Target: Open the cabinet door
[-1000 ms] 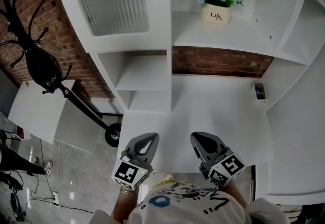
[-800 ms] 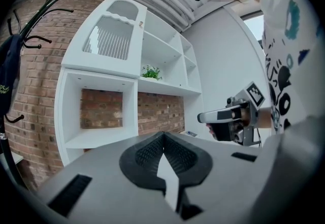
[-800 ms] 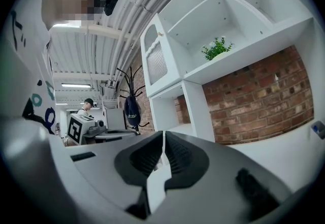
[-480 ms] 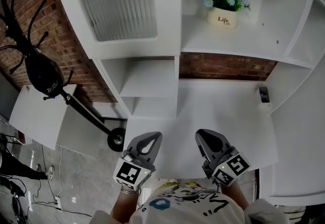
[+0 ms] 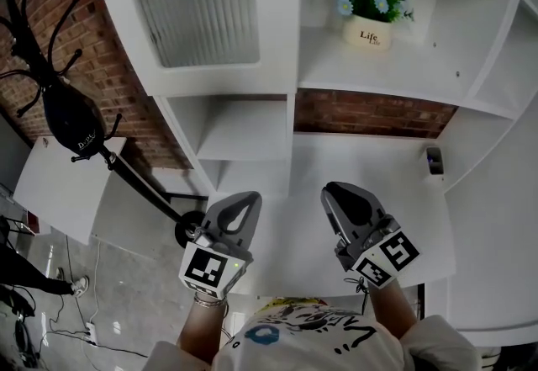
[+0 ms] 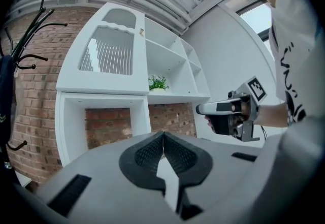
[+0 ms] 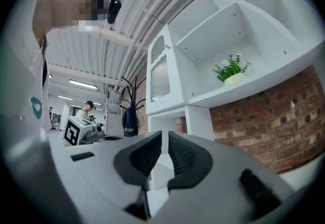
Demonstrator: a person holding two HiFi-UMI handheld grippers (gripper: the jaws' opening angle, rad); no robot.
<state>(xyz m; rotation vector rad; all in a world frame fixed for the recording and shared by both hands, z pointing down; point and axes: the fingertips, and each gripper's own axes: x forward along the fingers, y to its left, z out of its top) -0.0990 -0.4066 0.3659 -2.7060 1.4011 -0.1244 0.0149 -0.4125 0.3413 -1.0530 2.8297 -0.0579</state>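
Brick wall (image 5: pixel 50 16) backs a white shelf unit (image 5: pixel 290 66) set over a white desk (image 5: pixel 395 193). From the left: a coat rack (image 5: pixel 25 24) with a dark bag (image 5: pixel 71 121) stands beside the unit. The door (image 5: pixel 193 3), a white frame round a ribbed pane, covers the unit's upper-left compartment. It lies flush with the surround and is judged fully shut; no knob or handle can be made out on it. Lower down, close to the person's body and over the desk's front edge, the left gripper (image 5: pixel 245 199) points toward the unit. Its jaws are together, tips touching, with nothing between them. Just to its right, the right gripper (image 5: pixel 336 191) is held the same way, its jaws drawn in to a thin slit and empty. Further right, a flower pot (image 5: pixel 367 31) sits on an open shelf, and a small device (image 5: pixel 433 161) lies at the desk's right end. Both grippers are well apart from the door and touch nothing. Progress: none of the opening is done. Left to do, on this reading: raise a gripper to the door's free edge, take hold there, and swing the door outward.
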